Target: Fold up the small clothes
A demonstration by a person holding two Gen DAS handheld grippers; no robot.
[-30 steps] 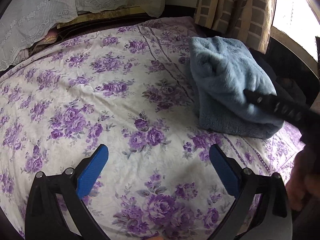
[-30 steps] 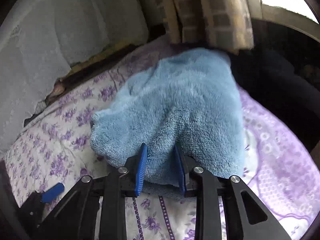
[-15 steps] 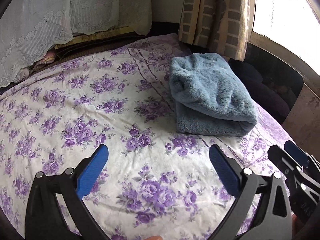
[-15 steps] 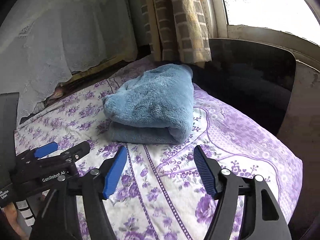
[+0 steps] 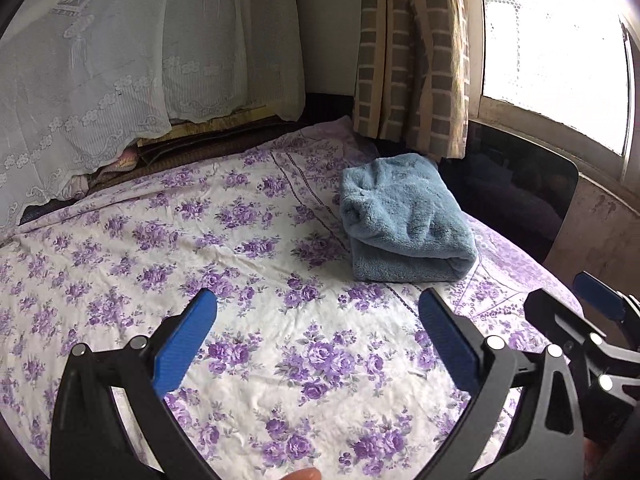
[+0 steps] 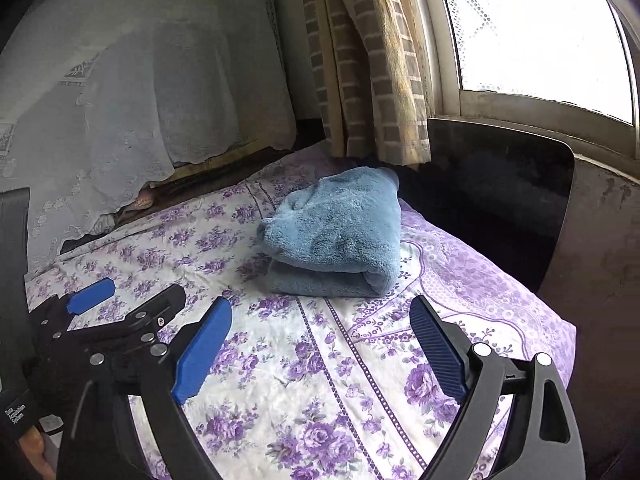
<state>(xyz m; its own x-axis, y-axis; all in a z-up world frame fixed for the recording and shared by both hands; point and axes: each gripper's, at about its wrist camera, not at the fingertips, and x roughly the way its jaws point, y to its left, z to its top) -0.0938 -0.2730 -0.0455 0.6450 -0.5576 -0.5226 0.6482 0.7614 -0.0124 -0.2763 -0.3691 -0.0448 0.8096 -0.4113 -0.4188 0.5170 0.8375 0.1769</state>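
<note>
Resting folded on the floral bed (image 5: 256, 360), fluffy blue fleece garment (image 5: 404, 216) is looking done; right claw (image 6: 320, 354), jaws just opening, and left claw (image 5: 318, 344) are spreading empty.

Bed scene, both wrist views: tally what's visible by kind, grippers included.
Blue fleece garment, folded, on the bed: 1
Floral bedsheet: 1
Lace cloth at the head of the bed: 1
Checked curtain: 1
Grippers, both open and empty: 2 (left gripper, right gripper)
Total: 6

Open bedsheet (image 5: 248, 240) lies before both tools; the folded blue garment (image 5: 404, 216) blocks the far corner.
</note>
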